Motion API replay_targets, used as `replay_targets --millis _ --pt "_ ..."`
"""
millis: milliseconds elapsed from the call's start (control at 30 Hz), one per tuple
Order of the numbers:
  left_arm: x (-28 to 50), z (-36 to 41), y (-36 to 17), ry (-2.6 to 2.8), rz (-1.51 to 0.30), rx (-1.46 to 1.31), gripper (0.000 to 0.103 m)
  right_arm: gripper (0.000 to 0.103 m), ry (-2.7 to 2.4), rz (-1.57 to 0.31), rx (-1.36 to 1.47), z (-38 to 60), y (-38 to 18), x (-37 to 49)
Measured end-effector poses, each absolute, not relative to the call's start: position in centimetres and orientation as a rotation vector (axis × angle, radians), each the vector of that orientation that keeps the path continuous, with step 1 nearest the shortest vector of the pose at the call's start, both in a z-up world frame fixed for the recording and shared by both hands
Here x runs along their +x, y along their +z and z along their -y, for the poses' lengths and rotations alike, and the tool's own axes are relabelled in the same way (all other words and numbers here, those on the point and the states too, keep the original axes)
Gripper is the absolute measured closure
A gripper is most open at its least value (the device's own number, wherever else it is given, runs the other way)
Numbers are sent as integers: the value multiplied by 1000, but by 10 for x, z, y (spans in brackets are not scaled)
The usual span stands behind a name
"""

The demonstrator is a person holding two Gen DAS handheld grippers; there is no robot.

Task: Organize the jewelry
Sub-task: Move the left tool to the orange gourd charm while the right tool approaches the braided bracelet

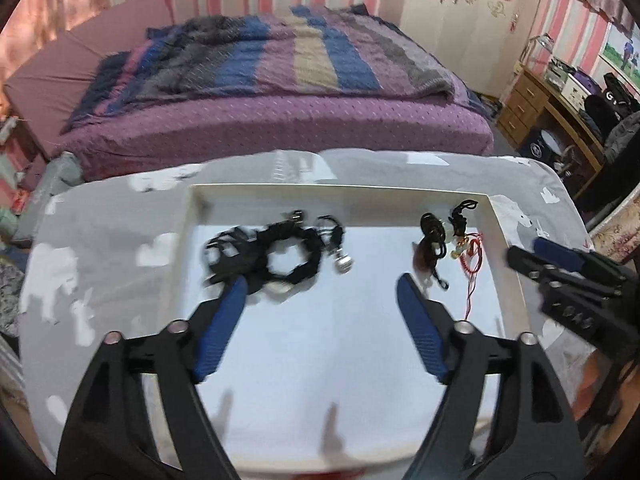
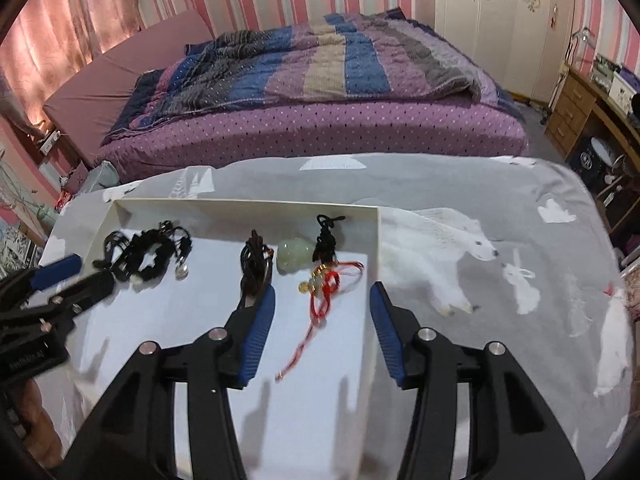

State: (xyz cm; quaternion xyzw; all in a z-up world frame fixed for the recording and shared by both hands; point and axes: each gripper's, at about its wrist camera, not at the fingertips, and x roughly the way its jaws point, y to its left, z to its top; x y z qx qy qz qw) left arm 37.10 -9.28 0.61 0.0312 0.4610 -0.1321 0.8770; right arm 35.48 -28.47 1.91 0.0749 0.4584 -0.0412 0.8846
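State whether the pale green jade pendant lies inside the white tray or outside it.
Inside. The jade pendant rests on the white tray's floor near the far wall, between two dark corded pieces.

Tray (image 2: 378, 240): matt white card. Cords (image 2: 148, 258): black woven. Pendant (image 2: 291, 260): glossy pale-green stone. Blanket (image 2: 460, 192): soft grey fleece.
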Motion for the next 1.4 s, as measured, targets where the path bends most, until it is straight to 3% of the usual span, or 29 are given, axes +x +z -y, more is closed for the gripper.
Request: replay_targets --millis 100,300,567,1400 --pt "344 72 16 -263 -947 52 12 40 -93 -923 143 286 34 325" --pt "291 45 25 -246 -910 56 3 30 -120 -900 110 284 51 266" --pt "234 13 16 -242 -919 39 3 18 -170 -898 49 282 61 200" --pt "211 2 -21 -249 -1001 83 3 16 -149 -1030 -4 248 16 184"
